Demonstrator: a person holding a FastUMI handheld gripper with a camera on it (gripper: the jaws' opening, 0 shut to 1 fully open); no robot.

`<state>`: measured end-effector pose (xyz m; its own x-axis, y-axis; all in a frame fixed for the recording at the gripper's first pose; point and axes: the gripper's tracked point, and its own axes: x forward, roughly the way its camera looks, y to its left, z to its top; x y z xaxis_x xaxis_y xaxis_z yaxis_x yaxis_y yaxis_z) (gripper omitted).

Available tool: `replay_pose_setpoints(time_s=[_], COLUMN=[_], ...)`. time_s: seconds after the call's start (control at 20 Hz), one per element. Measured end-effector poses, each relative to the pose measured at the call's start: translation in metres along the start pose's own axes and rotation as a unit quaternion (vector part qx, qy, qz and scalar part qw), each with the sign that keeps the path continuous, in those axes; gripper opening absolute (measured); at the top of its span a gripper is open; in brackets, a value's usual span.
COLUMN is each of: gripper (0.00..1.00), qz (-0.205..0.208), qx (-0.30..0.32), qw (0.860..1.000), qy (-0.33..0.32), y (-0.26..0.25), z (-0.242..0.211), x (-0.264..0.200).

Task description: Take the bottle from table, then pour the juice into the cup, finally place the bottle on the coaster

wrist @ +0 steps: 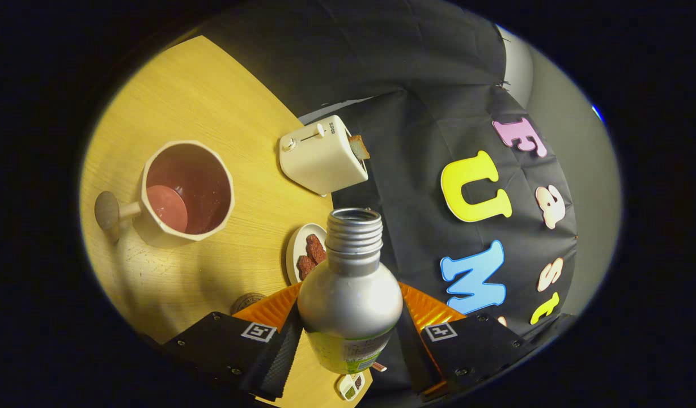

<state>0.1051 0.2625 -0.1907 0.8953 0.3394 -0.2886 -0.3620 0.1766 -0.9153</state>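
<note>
A silver metal bottle (349, 294) with an open threaded neck and a green label stands between my fingers, and my gripper (348, 345) is shut on its body. It is held above the wooden table (212, 113), and the whole scene looks tilted. The cup (187, 190), cream outside and reddish inside with a round knob handle, sits on the table beyond my left finger, off to the left of the bottle's neck. A small round brown disc (247, 300), possibly the coaster, peeks out just past my left finger and is partly hidden by it.
A cream toaster (321, 156) with a slice of bread in its slot stands beyond the bottle's mouth at the table's edge. A small white plate (302, 249) with reddish-brown pieces lies beside the bottle's neck. A small white dish (351, 386) shows under the bottle's base.
</note>
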Motion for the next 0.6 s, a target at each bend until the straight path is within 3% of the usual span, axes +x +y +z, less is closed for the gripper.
replay_pose_setpoints(time_s=[0.6], gripper=[0.77], qz=[0.01], qx=[-0.119], qw=[0.993], qy=[-0.013], y=[-0.002], z=[0.016], x=[0.01])
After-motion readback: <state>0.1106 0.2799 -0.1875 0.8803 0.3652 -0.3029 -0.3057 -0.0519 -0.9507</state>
